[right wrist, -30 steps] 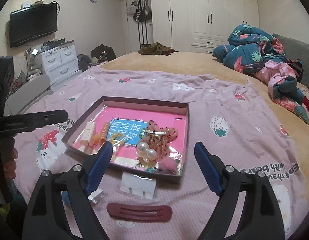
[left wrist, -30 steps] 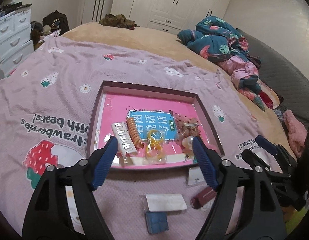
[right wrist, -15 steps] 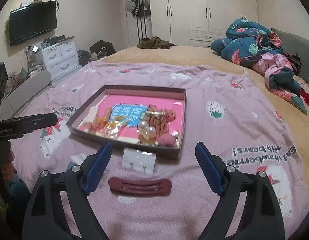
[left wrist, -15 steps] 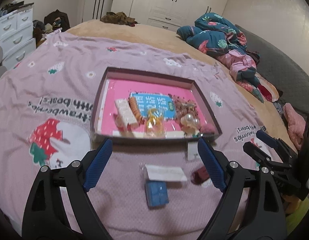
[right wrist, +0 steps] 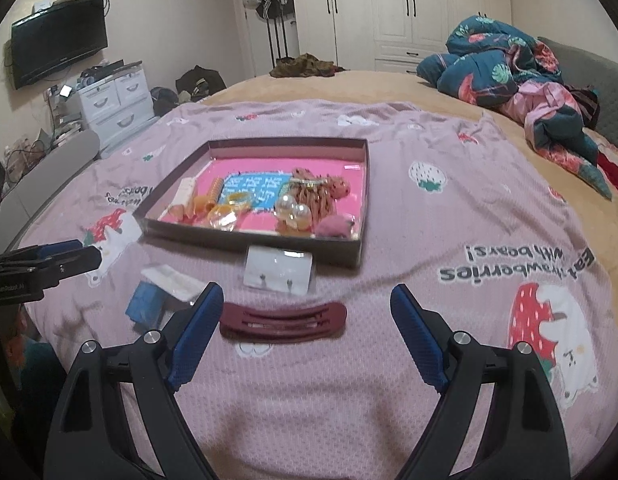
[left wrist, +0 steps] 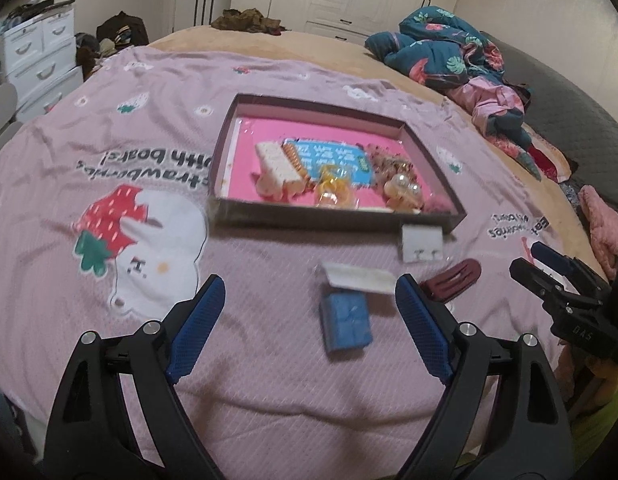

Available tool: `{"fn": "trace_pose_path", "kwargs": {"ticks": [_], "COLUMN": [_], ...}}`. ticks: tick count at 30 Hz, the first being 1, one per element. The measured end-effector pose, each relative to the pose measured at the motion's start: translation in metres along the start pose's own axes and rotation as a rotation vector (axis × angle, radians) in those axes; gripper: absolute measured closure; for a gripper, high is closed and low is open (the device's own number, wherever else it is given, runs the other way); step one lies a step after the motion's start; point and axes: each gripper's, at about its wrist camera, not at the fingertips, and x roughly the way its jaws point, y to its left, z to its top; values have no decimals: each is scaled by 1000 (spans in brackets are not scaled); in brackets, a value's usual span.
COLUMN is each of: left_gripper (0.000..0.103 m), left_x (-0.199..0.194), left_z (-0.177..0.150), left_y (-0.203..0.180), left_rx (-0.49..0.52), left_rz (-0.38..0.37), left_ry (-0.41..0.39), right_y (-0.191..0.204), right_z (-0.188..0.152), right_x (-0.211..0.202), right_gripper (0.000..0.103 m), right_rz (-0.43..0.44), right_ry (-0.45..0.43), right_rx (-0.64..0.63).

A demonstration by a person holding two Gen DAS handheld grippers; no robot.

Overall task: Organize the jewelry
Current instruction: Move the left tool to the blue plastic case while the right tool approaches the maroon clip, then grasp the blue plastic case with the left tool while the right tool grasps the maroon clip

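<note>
The left gripper [left wrist: 309, 320] and the right gripper [right wrist: 305, 330] are both hanging over the bed with their fingers spread wide, holding nothing. The shallow box [right wrist: 269, 246] is sitting on the pink strawberry blanket [right wrist: 449, 208], and hair clips and pearl pieces are lying inside it. Just in front of it, an earring card [right wrist: 277, 268], a dark red hair clip [right wrist: 283, 319] and a small blue box [left wrist: 346, 320] are lying on the blanket.

One tray [right wrist: 361, 200] sits on the bed holding two pearl beads [right wrist: 293, 210]. Near it lie four loose items: one maroon hair clip [right wrist: 283, 320], one earring card [right wrist: 279, 270], one white card [left wrist: 359, 278] and one blue box [left wrist: 345, 326].
</note>
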Motion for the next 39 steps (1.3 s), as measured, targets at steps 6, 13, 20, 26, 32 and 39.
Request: {"fn": "trace_pose_path", "kwargs": {"ticks": [6,13,20,26,32,39], "left_gripper": [23,23,24,29,36,42], "left_x": [2,12,29,41,55,63], "left_z": [-10,-19,-28,-32,-34,-31], "left_y": [4,-3,-13,-20,-23,-27], "left_rx": [-5,13,45,63,56,63], "left_rz": [4,-4,-23,-31,-26,-13], "left_ry": [22,49,87,110,127,118], "right_y": [-1,-1,-7,-16,-17,-15], "right_z": [-14,-25,-31,-32,-33,-28], "right_x": [7,19,36,53,64,74], "right_gripper": [19,19,19,20,24,36], "right_rz": [-6,-18,0,16,25,56], "right_ry": [39,83,121,158,173,157], "right_rx": [14,32,68,118,126,127]}}
